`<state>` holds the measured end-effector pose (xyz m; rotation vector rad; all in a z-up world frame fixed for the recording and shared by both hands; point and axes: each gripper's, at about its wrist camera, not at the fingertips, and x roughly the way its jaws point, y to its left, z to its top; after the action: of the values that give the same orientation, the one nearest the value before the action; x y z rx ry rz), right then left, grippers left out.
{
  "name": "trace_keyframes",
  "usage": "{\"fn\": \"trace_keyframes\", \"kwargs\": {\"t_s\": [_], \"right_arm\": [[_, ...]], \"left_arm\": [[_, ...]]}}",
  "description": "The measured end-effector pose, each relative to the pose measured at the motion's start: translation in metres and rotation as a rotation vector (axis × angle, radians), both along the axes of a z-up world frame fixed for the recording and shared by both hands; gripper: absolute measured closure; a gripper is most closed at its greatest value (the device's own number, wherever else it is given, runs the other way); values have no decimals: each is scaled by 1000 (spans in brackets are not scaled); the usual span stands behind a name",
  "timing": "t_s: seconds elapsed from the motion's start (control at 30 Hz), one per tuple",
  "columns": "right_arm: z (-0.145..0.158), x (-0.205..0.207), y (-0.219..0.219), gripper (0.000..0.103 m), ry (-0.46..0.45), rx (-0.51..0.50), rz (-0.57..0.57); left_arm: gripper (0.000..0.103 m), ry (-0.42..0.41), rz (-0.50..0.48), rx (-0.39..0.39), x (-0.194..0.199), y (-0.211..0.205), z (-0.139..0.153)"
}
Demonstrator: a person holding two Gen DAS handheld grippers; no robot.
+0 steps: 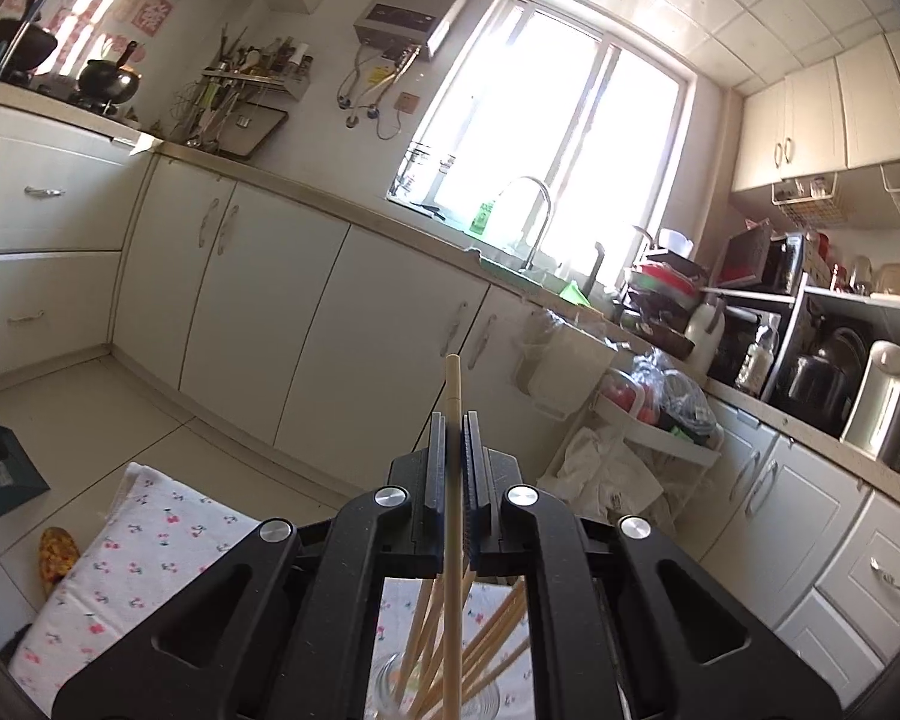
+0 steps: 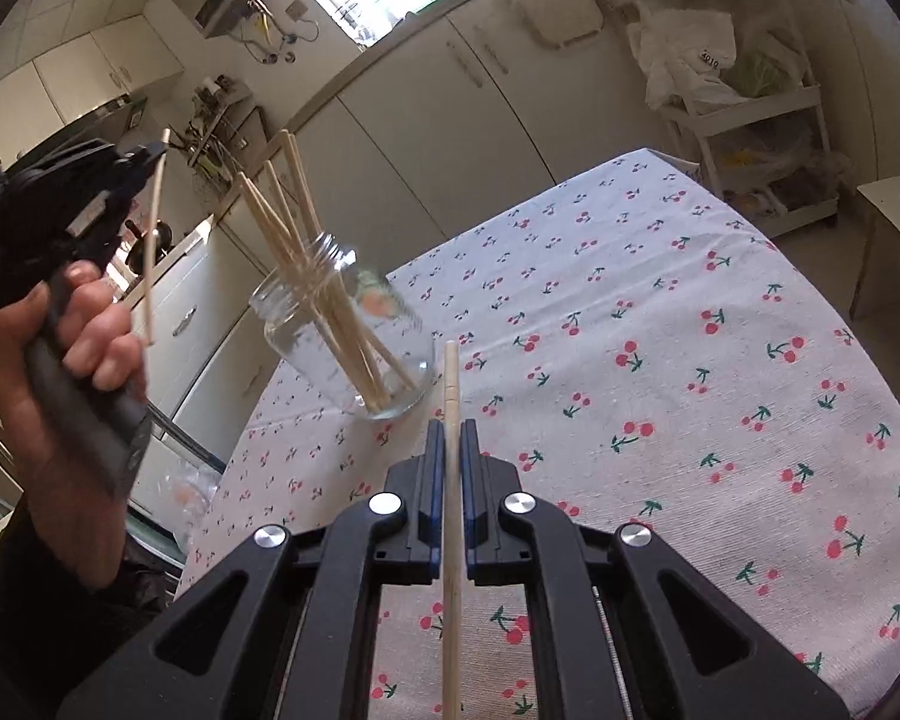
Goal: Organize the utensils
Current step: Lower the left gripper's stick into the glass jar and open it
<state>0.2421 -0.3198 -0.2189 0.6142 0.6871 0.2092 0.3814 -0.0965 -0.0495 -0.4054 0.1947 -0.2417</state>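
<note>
The table (image 2: 660,324), covered with a white cloth printed with red cherries, was the largest item on view and carried the work. Near its far left edge stood a clear glass jar (image 2: 354,354), upright on the cloth, with a bundle of wooden chopsticks (image 2: 306,240) fanned out of its mouth and leaning toward the kitchen cabinets (image 1: 306,324). The left gripper (image 1: 453,420) was raised above the jar, the jar's rim visible below it in the left wrist view; its jaws were closed tight on a single chopstick (image 1: 453,480) running lengthwise between the pads. From the right wrist view the same unit (image 2: 150,159) appeared to the left of the jar, gripped by a bare hand (image 2: 60,360), the stick hanging down clear of the glass. The right gripper (image 2: 450,426) sat just beside the jar's base, jaws likewise closed on a second chopstick (image 2: 451,510) aligned along its fingers, tip projecting forward over the cloth.
</note>
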Motion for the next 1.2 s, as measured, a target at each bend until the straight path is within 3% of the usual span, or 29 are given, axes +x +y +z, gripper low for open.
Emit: {"fn": "trace_keyframes", "kwargs": {"t_s": [0.37, 0.83, 1.2], "right_arm": [[-3, -1, -6, 97, -4, 38, -13], [-3, -4, -10, 97, -14, 59, -24], [-3, -5, -12, 97, -22, 67, -26]], "left_arm": [[98, -11, 76, -70, 29, -12, -21], [98, -108, 143, 69, 17, -31, -43], [98, -102, 116, 131, 0, -40, -59]]}}
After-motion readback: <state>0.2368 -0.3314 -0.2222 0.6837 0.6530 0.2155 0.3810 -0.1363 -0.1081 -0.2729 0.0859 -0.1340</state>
